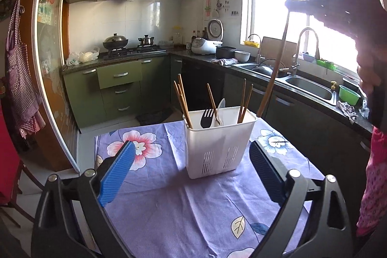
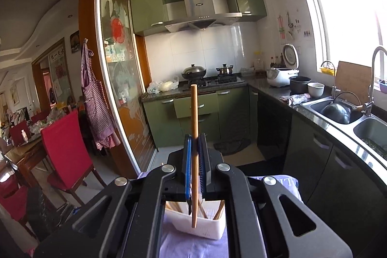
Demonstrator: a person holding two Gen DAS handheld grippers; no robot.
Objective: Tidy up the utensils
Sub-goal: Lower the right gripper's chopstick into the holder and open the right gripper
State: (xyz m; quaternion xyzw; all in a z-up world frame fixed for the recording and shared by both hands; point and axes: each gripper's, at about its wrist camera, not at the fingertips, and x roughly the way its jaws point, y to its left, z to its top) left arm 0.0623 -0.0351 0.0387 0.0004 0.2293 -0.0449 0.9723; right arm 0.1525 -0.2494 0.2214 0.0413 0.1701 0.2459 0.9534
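Small table under a purple floral cloth (image 1: 169,197), centre frame, in a green-cabinet kitchen; sink (image 1: 312,88) at right. White utensil holder (image 1: 219,149) stands on the cloth, holding chopsticks, fork. Left gripper (image 1: 193,175) gapes wide, empty. Right gripper (image 2: 195,161) clamps one chopstick (image 2: 194,113) upright above the holder.

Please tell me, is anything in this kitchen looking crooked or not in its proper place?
One thing stands out: the green drawer front under the stove hangs tilted and pulled out from the cabinet, unlike the straight drawers below it. A dark pot lid also lies in the sink. The white utensil holder stands upright on the floral tablecloth.
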